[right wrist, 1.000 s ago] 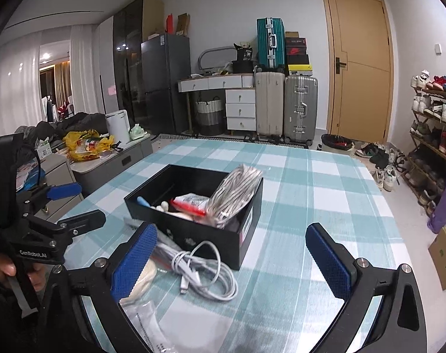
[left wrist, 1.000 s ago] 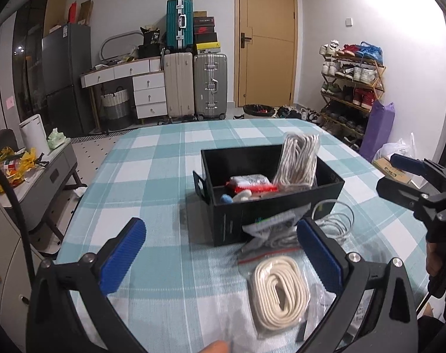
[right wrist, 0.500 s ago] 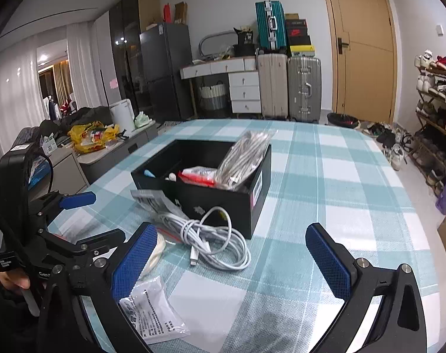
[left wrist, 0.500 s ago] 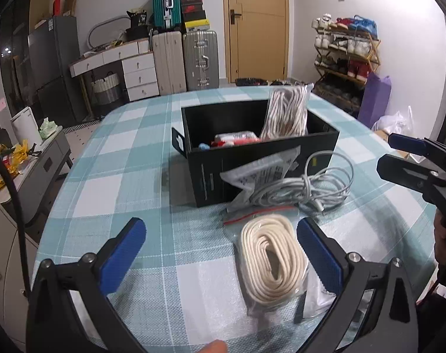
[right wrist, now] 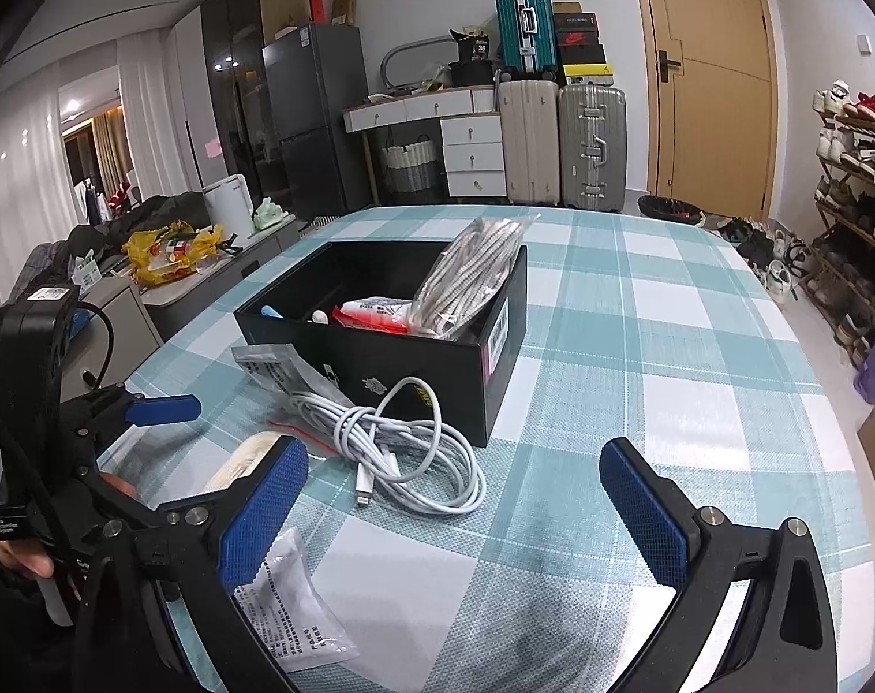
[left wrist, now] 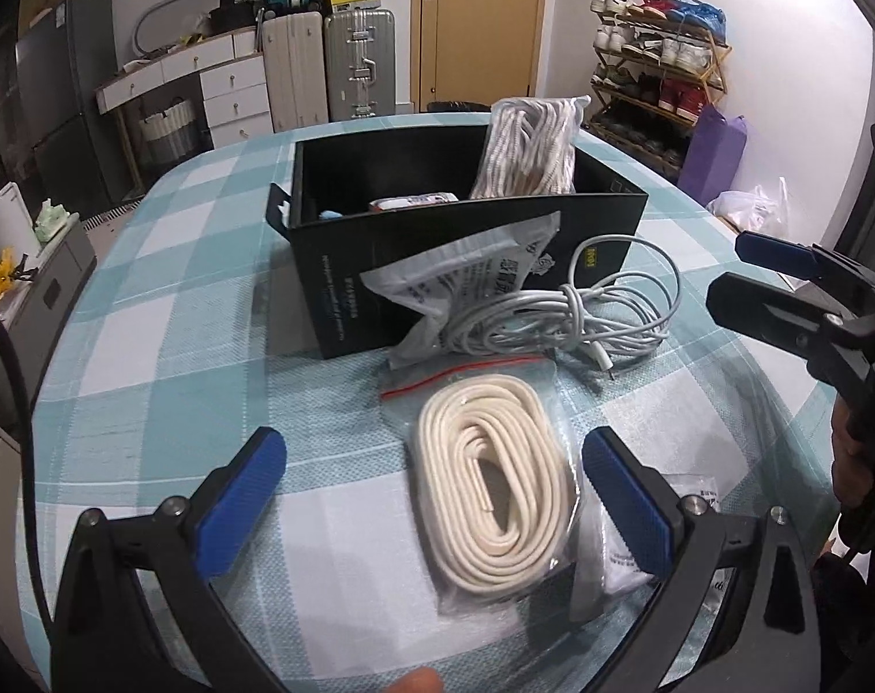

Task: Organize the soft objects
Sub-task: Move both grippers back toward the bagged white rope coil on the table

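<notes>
On the left of the checked table (left wrist: 149,312) our left gripper (left wrist: 432,491) hangs low with its blue pads (left wrist: 241,496) spread wide, holding nothing. Between them lies a bagged cream rope (left wrist: 495,491), coiled flat in a clear zip bag with a red seal strip, its near end just beside the right pad. Under the bag's right edge a small white packet (right wrist: 293,618) pokes out; in the right wrist view it lies flat near our right gripper's left pad.

Past the rope, toward the middle, a grey printed pouch (left wrist: 466,283) leans against the front wall of the black box (left wrist: 345,289). A white cable (left wrist: 582,317) lies in a loose tangle partly on the pouch and touching the box's front, its plug end resting on the cloth toward us.

Inside the box we see a red-and-white pack (right wrist: 374,312) lying low, a small blue item (right wrist: 270,310) at the left end, and a bag of striped cord (left wrist: 530,150) standing upright against the right end, rising above the rim.

On the right, our right gripper (right wrist: 455,508) hovers over bare cloth to the right of the cable, its jaws also wide apart and empty. From the left wrist view it shows at the far right edge, well apart from the box.
</notes>
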### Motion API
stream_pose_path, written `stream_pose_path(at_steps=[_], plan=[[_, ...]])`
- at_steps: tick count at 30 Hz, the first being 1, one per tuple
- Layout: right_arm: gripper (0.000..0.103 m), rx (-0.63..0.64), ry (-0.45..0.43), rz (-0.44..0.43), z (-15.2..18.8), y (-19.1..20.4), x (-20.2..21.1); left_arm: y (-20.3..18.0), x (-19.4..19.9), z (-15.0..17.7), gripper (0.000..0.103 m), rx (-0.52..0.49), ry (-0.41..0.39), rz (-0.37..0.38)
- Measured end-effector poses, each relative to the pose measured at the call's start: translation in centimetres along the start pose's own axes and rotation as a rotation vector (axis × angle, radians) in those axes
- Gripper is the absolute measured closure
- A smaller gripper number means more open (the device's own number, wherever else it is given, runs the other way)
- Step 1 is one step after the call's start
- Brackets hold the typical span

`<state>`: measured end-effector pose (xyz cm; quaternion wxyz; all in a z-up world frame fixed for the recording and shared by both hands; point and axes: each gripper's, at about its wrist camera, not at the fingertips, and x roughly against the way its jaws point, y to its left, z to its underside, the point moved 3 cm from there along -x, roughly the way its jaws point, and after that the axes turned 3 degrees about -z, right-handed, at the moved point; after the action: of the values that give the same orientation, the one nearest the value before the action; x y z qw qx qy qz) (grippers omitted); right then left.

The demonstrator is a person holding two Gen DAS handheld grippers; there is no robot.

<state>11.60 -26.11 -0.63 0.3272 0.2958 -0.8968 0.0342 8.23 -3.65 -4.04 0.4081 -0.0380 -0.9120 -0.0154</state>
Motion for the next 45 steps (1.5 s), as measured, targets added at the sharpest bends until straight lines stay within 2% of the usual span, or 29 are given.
stream_pose_path(at_steps=[5, 9, 17, 27, 35, 42, 45], plan=[[0.000, -0.004, 0.012, 0.007, 0.1, -0.1, -0.2, -0.3, -0.2, 0.2, 0.000, -0.015, 0.014, -0.016], [0.000, -0.010, 0.018, 0.036, 0.1, -0.4, -0.4, 0.5, -0.4, 0.2, 0.000, 0.014, 0.034, -0.033], [0.000, 0.015, 0.095, 0.023, 0.7, 0.2, -1.7, 1.6, -0.4, 0.7, 0.000, 0.041, 0.033, -0.022], [0.001, -0.001, 0.194, -0.003, 0.9, 1.3, -4.7, 1.4, -0.6, 0.9, 0.000, 0.025, 0.033, -0.034], [0.001, -0.005, 0.234, -0.004, 0.7, 1.6, -7.0, 1.0, -0.5, 1.1, 0.017, 0.005, 0.042, 0.030], [0.002, -0.016, 0.245, -0.011, 0.7, 1.7, -8.2, 0.9, -0.5, 1.2, 0.018, -0.001, 0.043, 0.042], [0.007, -0.023, 0.247, -0.010, 0.5, 1.7, -8.4, 0.8, -0.6, 1.2, 0.018, -0.001, 0.044, 0.041]])
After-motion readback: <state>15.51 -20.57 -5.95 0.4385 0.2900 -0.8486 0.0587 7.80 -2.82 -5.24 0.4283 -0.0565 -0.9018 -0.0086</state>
